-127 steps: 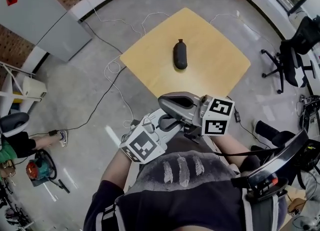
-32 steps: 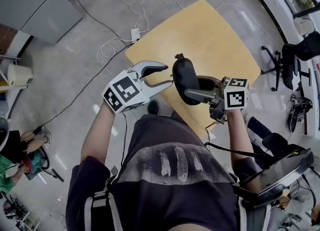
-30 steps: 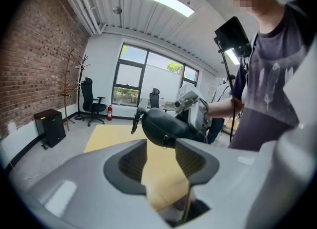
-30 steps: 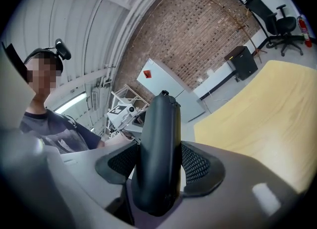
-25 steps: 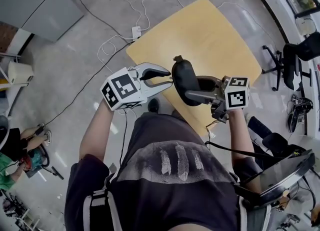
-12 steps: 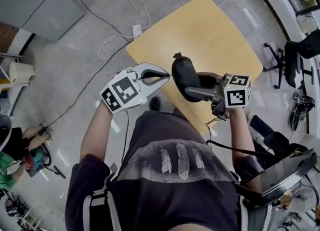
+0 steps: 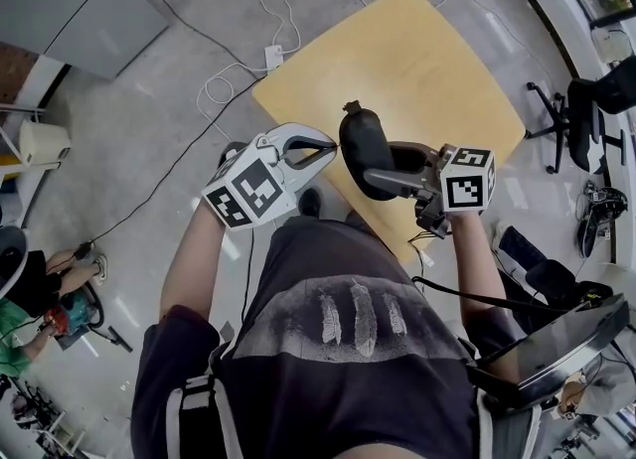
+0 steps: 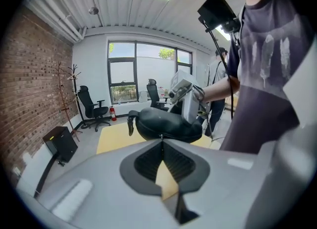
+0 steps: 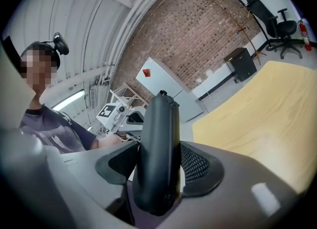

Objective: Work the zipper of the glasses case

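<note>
A black oval glasses case (image 7: 363, 152) hangs in the air over the near edge of the yellow table (image 7: 427, 60). My right gripper (image 7: 384, 171) is shut on it from the right, one pad on each broad side. In the right gripper view the case (image 9: 158, 134) stands upright between the pads of my right gripper (image 9: 159, 164). My left gripper (image 7: 332, 149) is shut, its tips at the case's left edge. In the left gripper view the left gripper (image 8: 161, 140) pinches a small zipper pull (image 8: 161, 136) at the seam of the case (image 8: 166, 124). A short loop (image 8: 130, 122) hangs from the case's far end.
White cables (image 7: 229, 89) and a power strip (image 7: 275, 53) lie on the concrete floor left of the table. A grey cabinet (image 7: 79, 0) stands at the upper left. Black office chairs (image 7: 586, 99) are at the right. My own torso fills the lower part of the head view.
The left gripper's jaws stood open beside the case a second ago and have since closed at its seam. The right gripper keeps the case in the same place.
</note>
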Action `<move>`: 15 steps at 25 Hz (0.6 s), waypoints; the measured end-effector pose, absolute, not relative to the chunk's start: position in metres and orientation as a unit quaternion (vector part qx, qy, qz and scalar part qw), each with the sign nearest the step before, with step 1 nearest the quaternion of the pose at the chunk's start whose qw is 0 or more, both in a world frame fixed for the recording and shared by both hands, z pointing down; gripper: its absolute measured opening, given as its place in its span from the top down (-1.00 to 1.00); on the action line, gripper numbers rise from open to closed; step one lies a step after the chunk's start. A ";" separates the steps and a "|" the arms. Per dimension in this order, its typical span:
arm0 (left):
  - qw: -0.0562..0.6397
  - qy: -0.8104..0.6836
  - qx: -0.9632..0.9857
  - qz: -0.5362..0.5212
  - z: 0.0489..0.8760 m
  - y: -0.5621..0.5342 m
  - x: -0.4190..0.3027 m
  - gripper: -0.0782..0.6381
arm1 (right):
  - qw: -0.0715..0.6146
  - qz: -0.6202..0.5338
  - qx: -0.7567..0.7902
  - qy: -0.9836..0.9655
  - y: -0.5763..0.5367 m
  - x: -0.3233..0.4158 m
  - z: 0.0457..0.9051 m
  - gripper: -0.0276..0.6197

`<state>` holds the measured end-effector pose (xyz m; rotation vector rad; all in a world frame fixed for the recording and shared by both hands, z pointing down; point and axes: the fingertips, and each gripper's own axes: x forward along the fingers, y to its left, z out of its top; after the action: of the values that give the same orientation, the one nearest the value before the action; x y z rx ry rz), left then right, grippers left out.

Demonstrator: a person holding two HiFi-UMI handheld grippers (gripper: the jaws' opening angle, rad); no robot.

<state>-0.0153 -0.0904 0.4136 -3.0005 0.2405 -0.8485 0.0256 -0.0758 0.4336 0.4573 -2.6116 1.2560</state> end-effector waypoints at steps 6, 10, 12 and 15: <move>0.050 0.069 -0.948 -0.305 0.415 -0.088 -0.016 0.78 | 0.097 0.428 0.166 -0.883 -0.077 0.023 0.436 0.09; 0.053 0.063 -0.946 -0.314 0.416 -0.085 -0.016 0.78 | 0.085 0.431 0.173 -0.881 -0.079 0.022 0.434 0.09; 0.055 0.064 -0.945 -0.317 0.418 -0.085 -0.016 0.78 | 0.080 0.436 0.174 -0.879 -0.079 0.022 0.435 0.09; 0.059 0.059 -0.942 -0.326 0.424 -0.084 -0.014 0.78 | 0.076 0.441 0.179 -0.876 -0.080 0.023 0.439 0.09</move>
<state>-0.0144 -0.0839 0.4240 -2.8522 0.1800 -0.9889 0.0234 -0.0796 0.4395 0.5371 -2.6271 1.3213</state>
